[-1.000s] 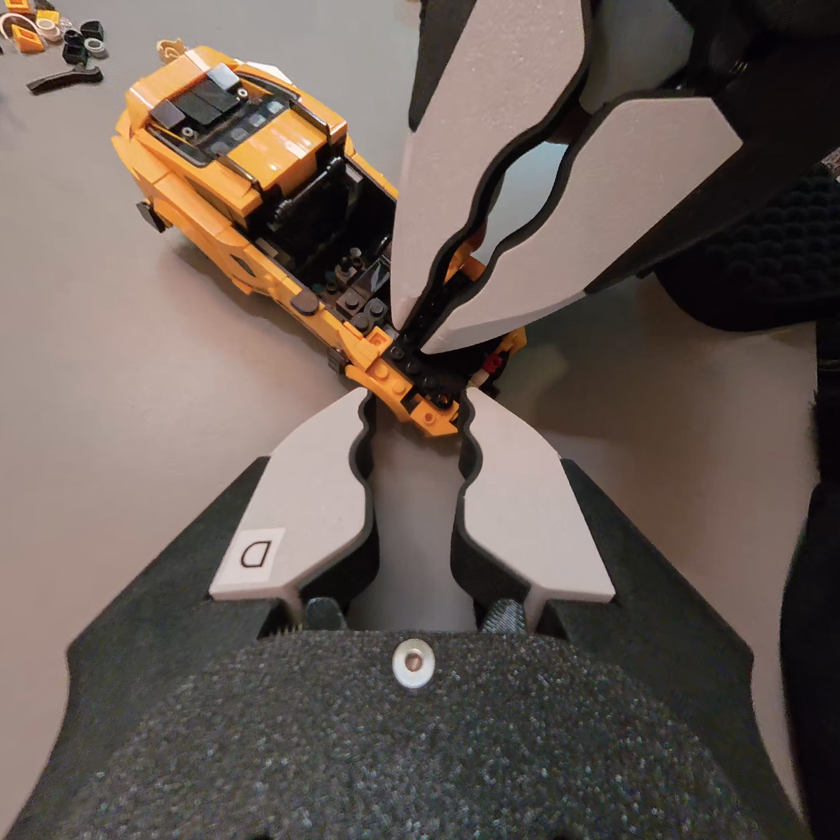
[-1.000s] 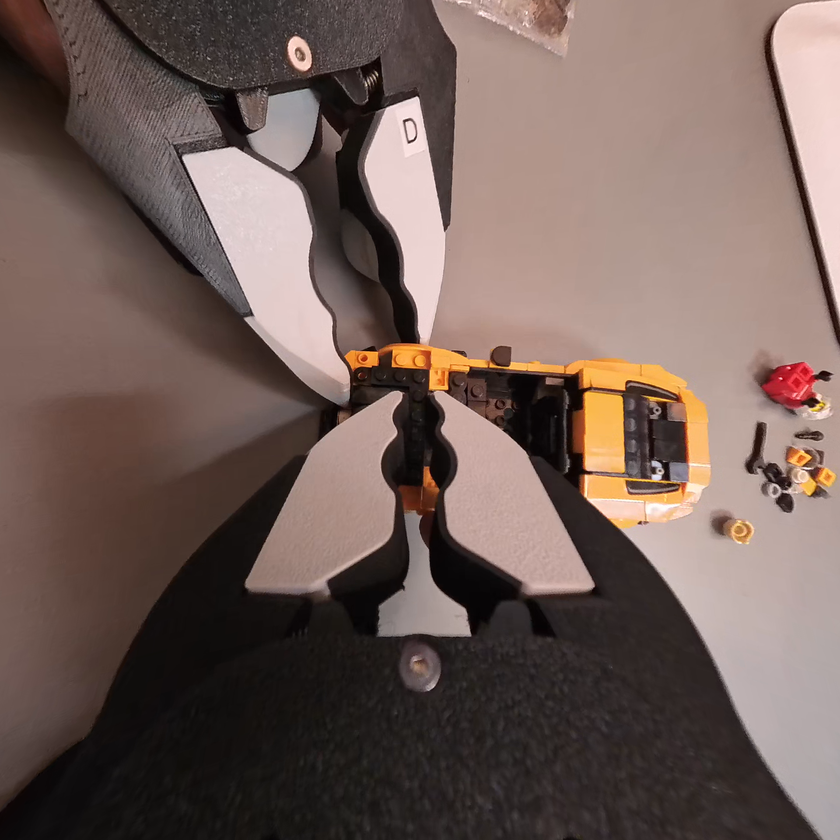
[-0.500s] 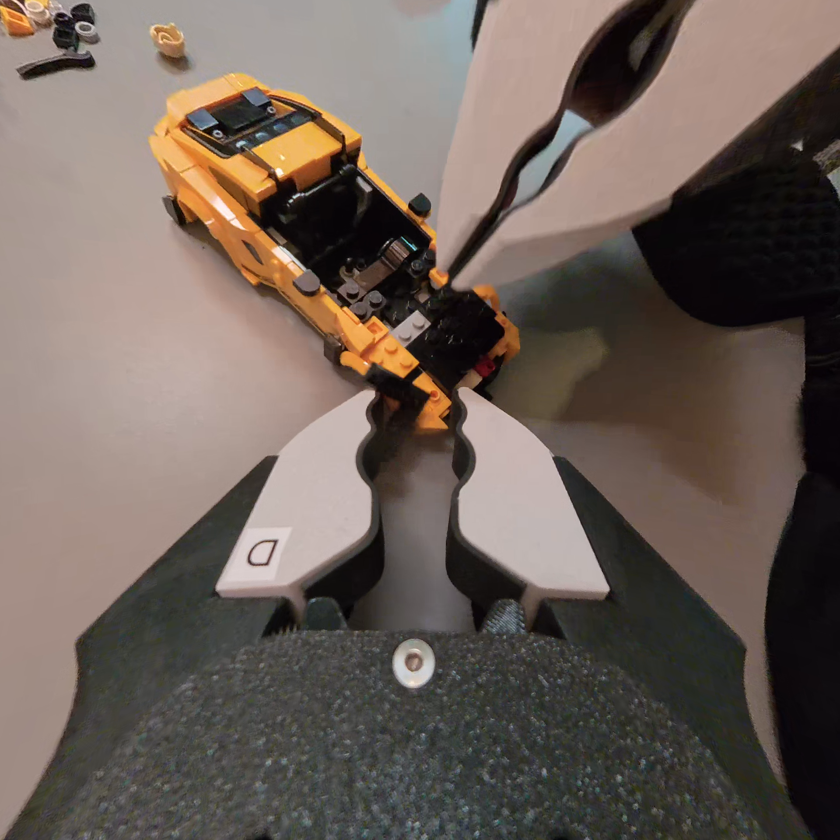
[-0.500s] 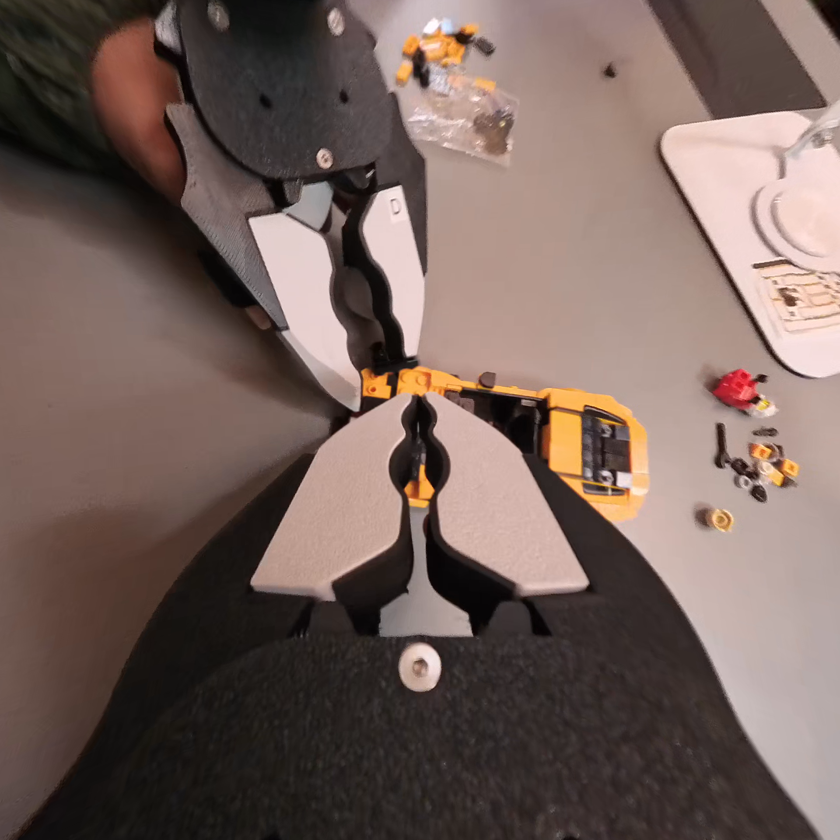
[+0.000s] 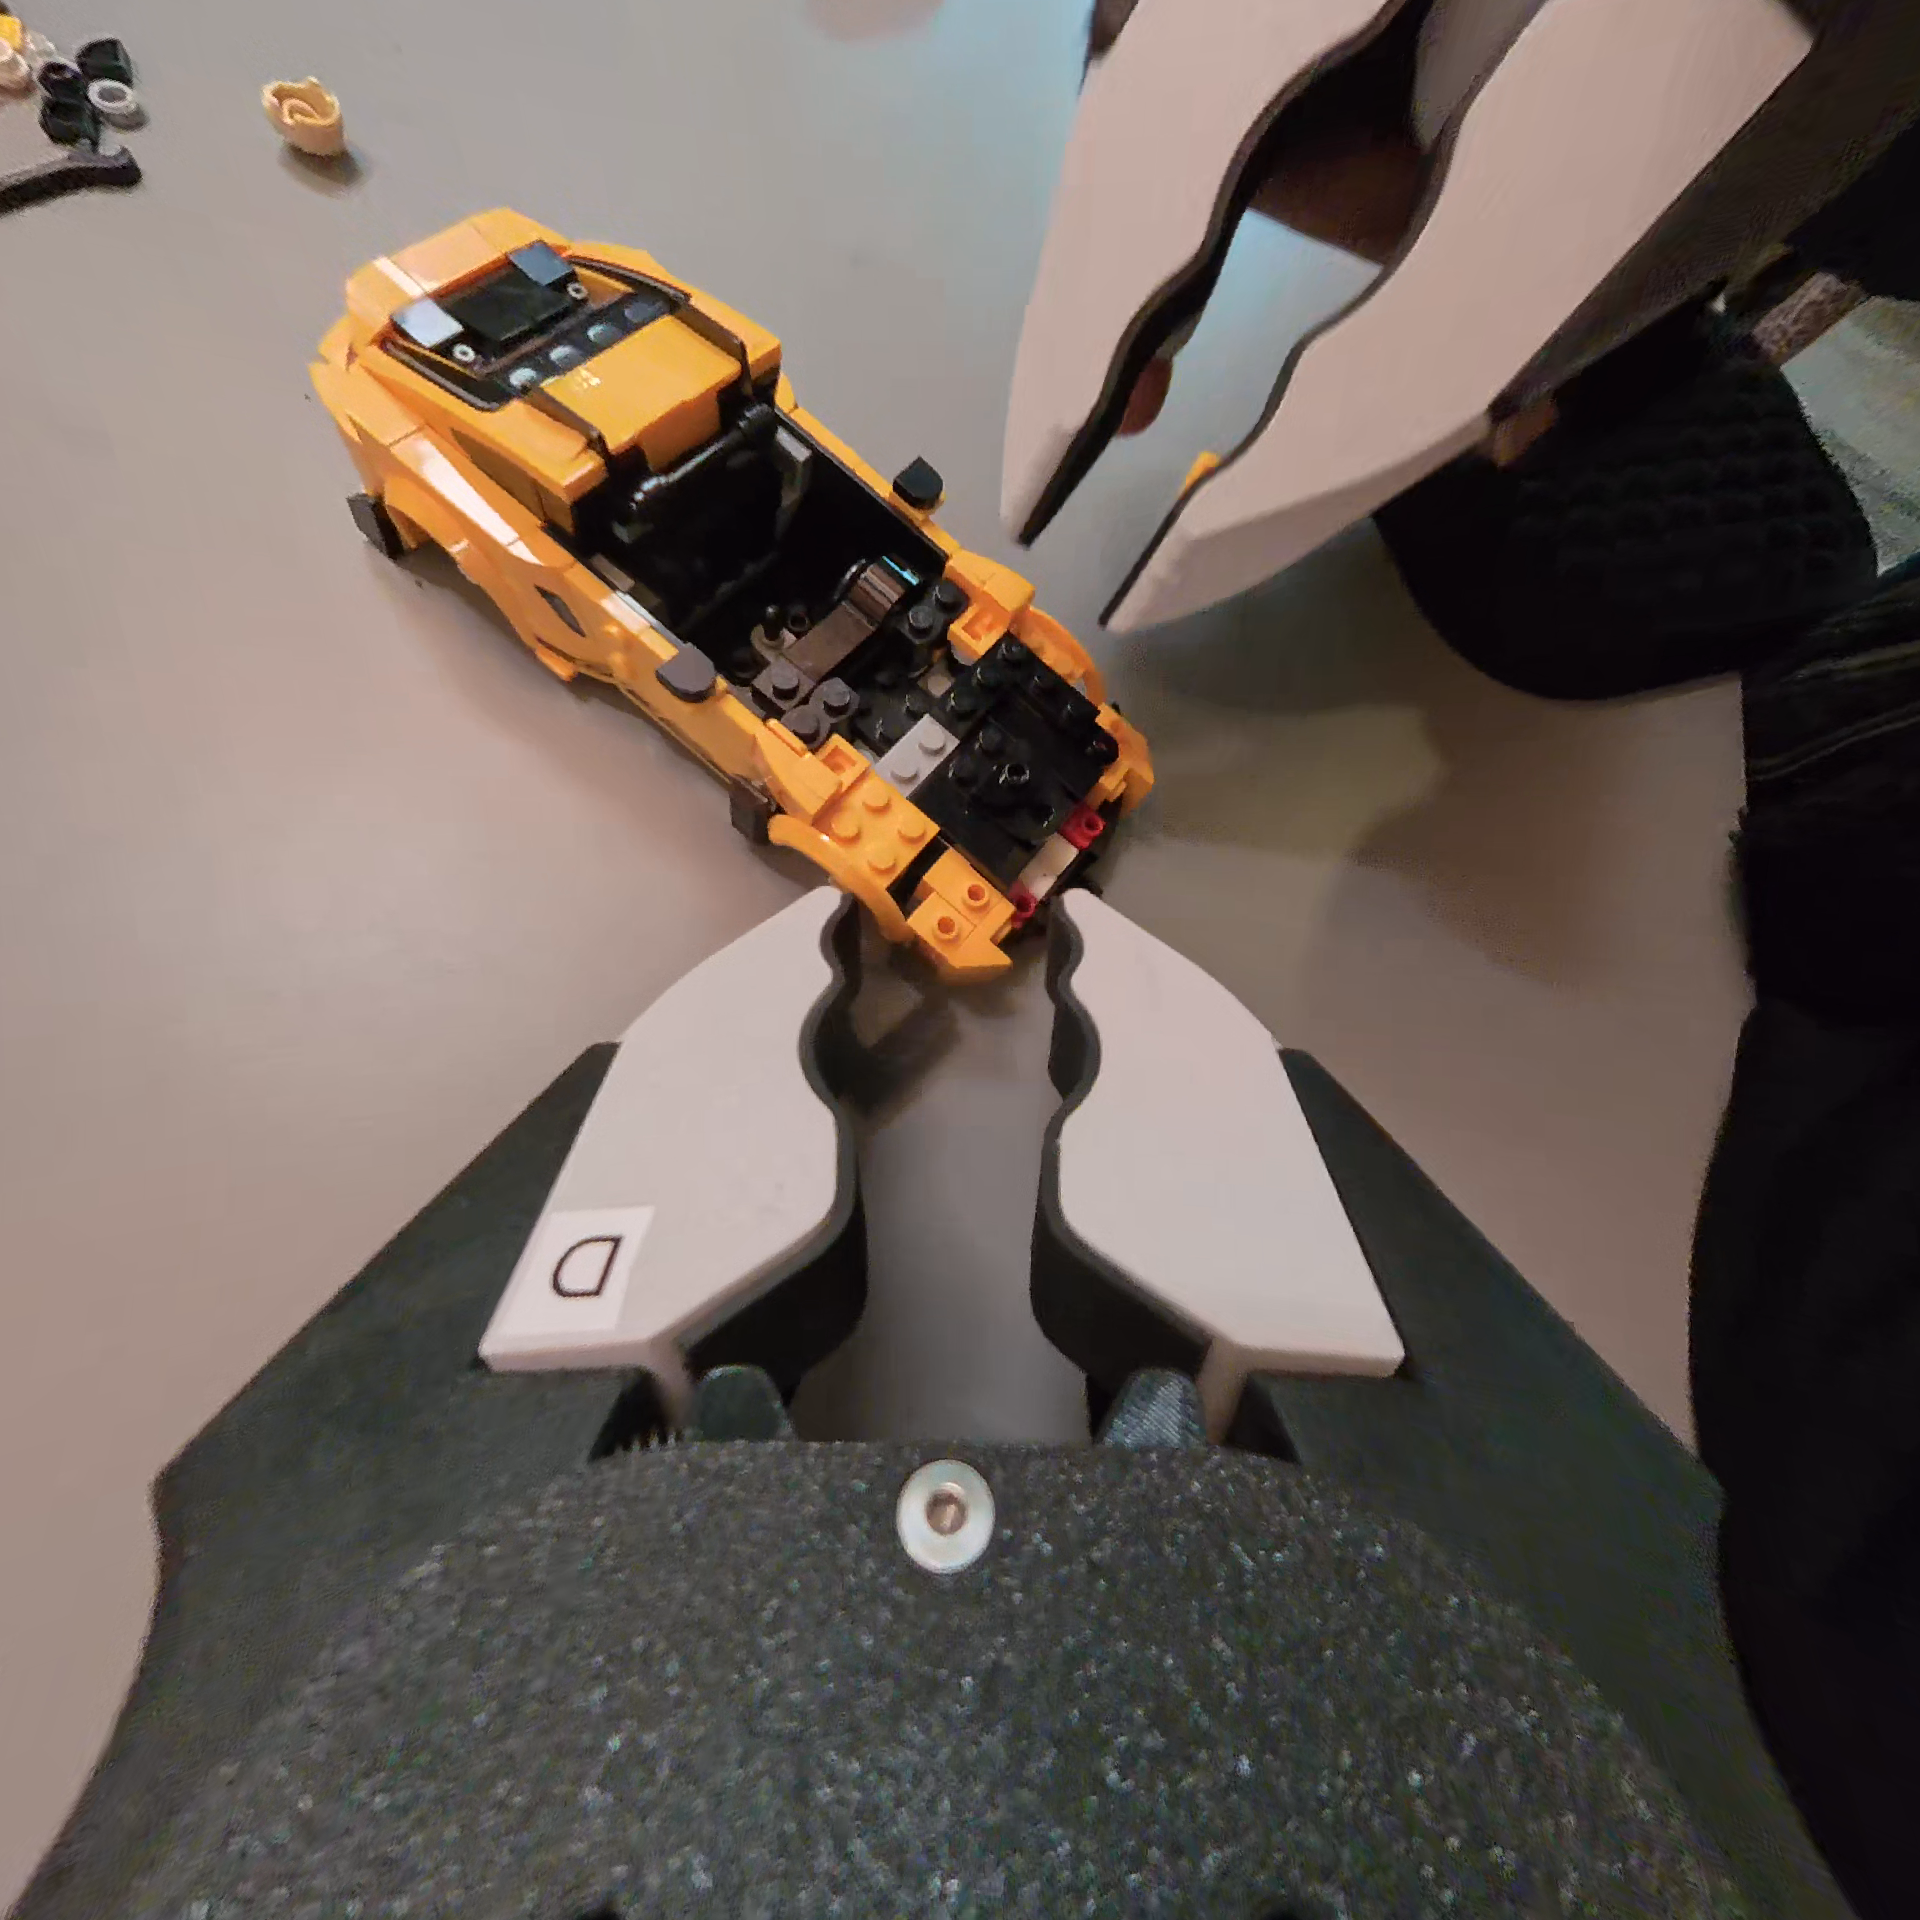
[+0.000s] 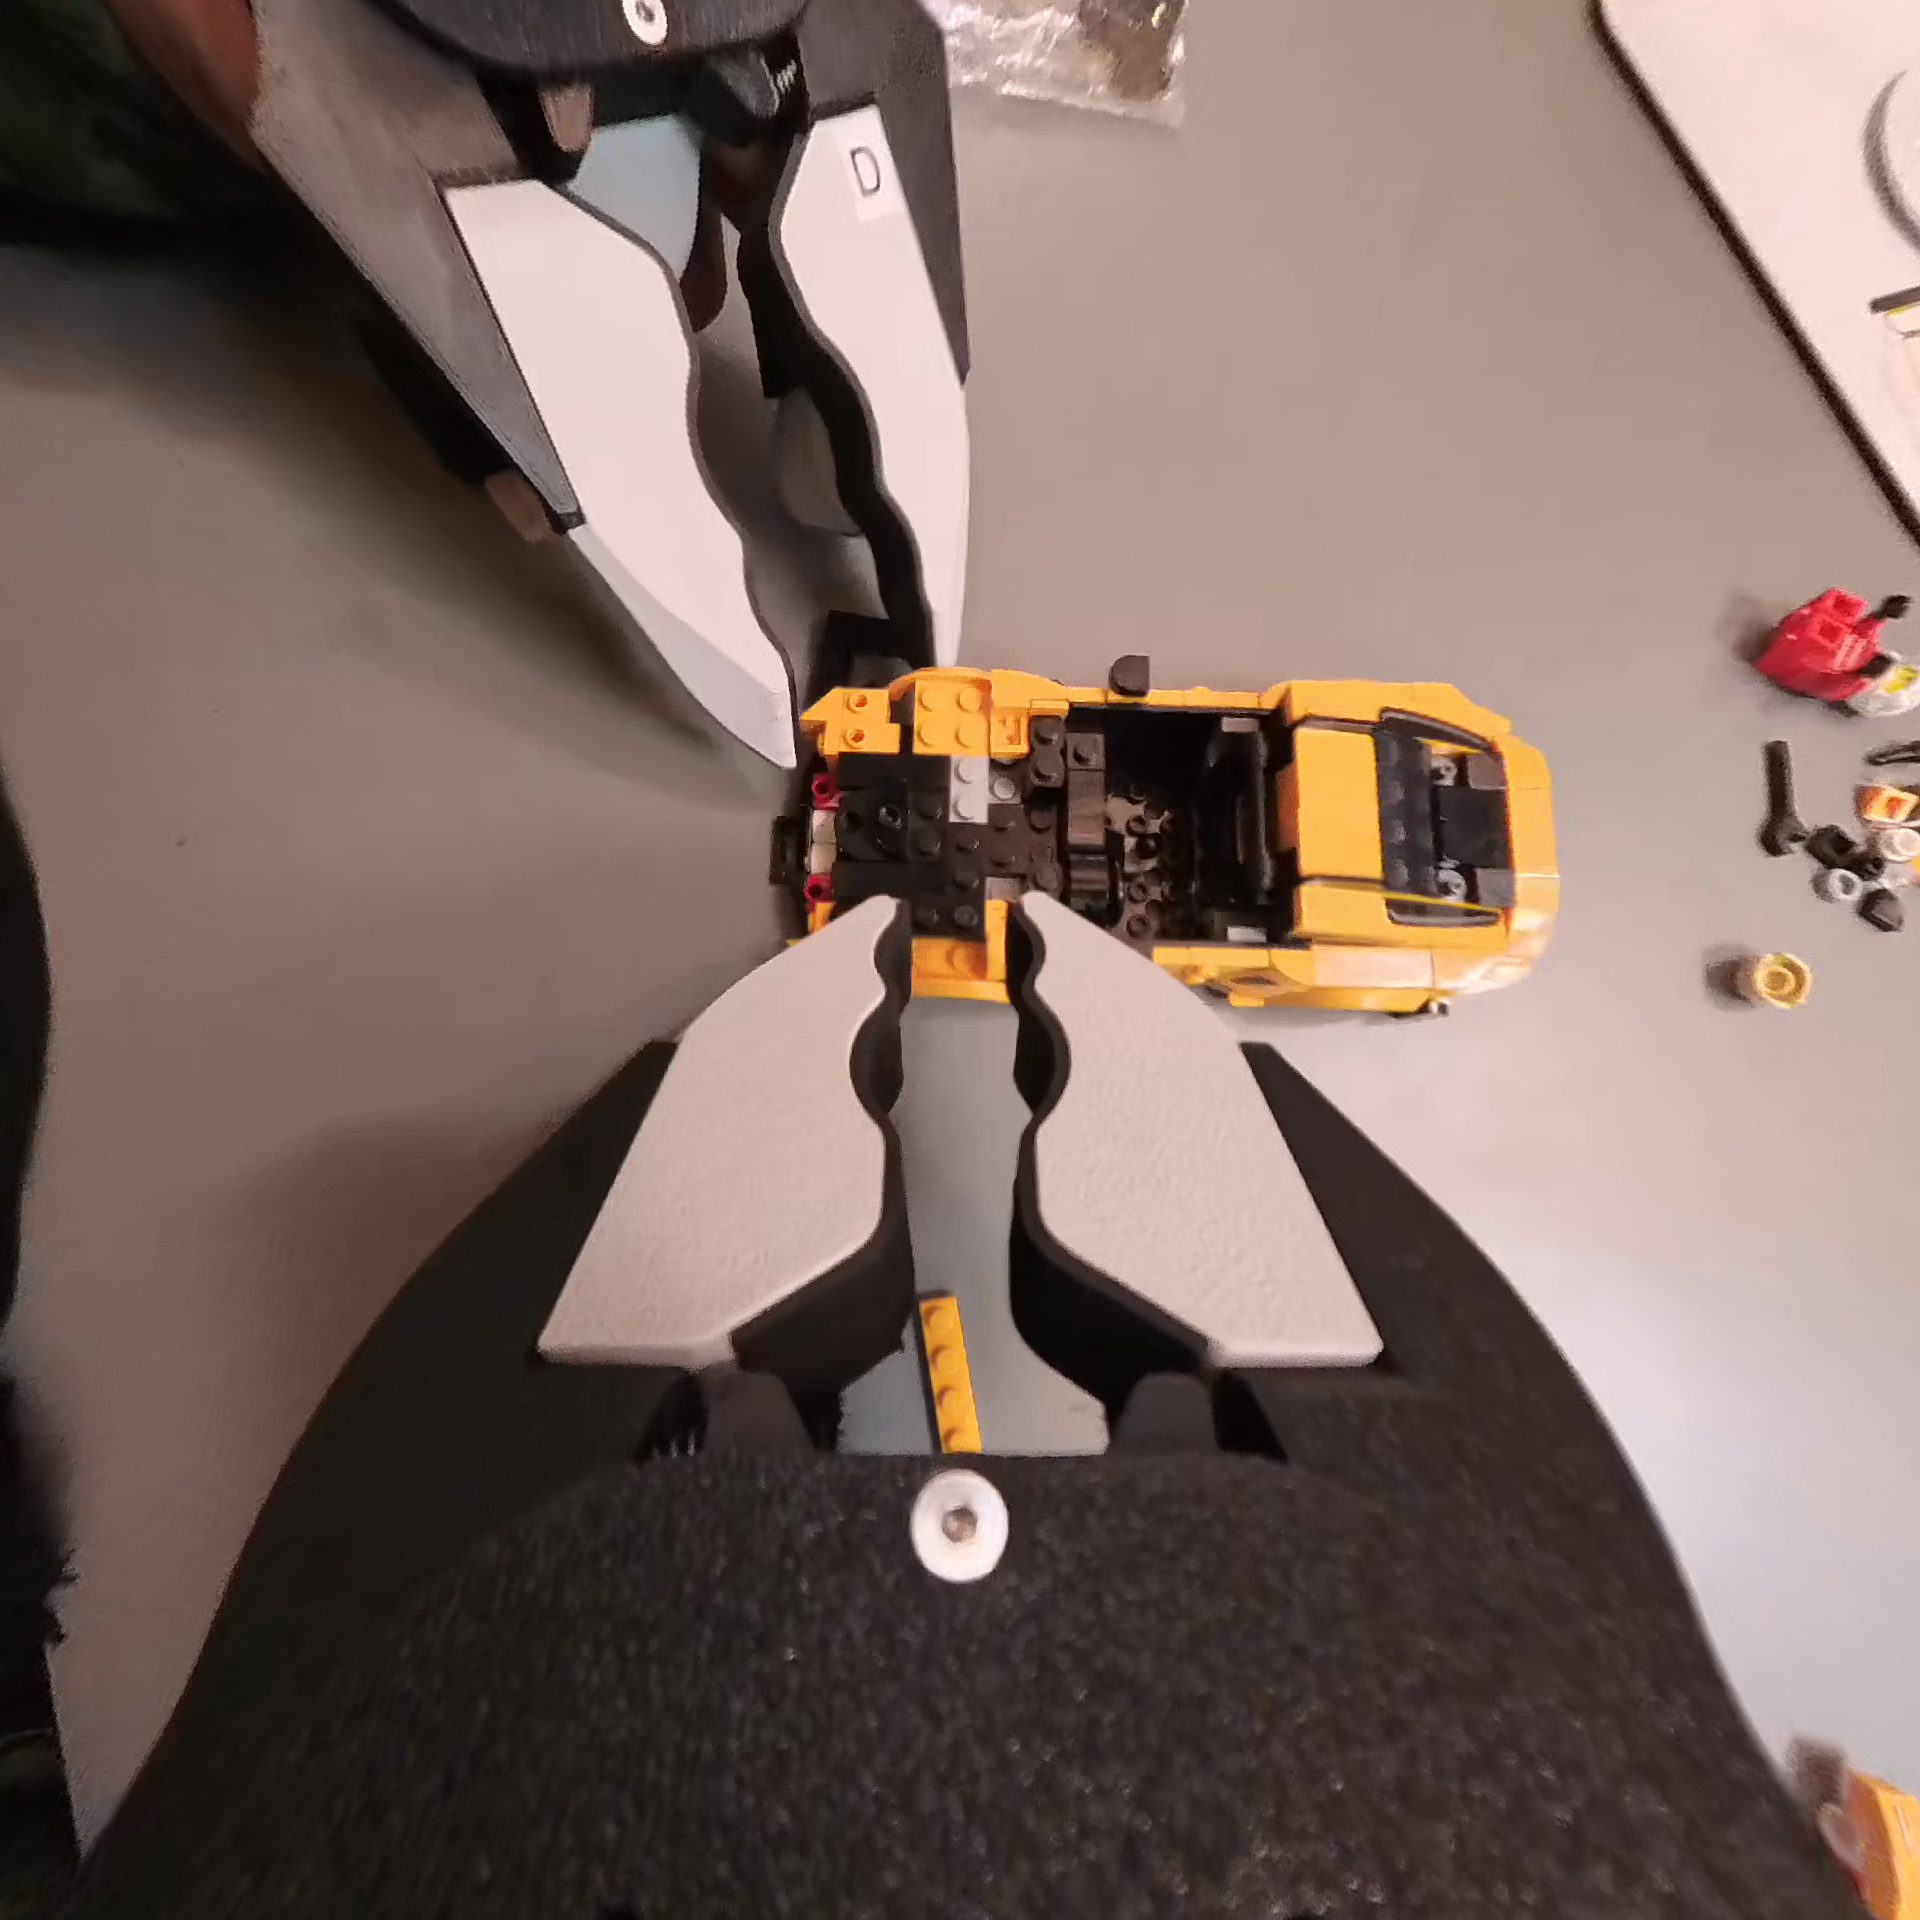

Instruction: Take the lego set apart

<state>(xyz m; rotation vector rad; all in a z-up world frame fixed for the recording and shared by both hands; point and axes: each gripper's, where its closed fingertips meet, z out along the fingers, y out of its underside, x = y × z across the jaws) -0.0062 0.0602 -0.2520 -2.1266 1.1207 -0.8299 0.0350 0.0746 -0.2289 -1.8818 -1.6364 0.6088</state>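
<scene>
An orange and black lego car (image 5: 582, 416) lies on the grey table, roof off and black studs bare at its front; it also shows in the right wrist view (image 6: 1340, 831). My left gripper (image 5: 945, 914) is closed on the car's orange front corner, also seen in the right wrist view (image 6: 862, 707). My right gripper (image 6: 956, 914) is open just above the car's near side. A thin orange plate (image 6: 951, 1371) lies loose deep between its fingers. In the left wrist view the right gripper (image 5: 1070, 577) hovers beside the car's front.
Small loose pieces (image 6: 1849, 852), a red piece (image 6: 1818, 644) and a yellow round piece (image 6: 1777, 977) lie beyond the car's rear. A white tray (image 6: 1787, 156) and a plastic bag (image 6: 1070, 52) sit farther off. A person's dark clothing (image 5: 1818, 1143) borders the right. Some 6 cm of space lies between my two pairs of fingers.
My right gripper lifted off the car's front with an orange plate, then opened; the plate now sits loose between its fingers. My left gripper kept its hold on the car's corner.
</scene>
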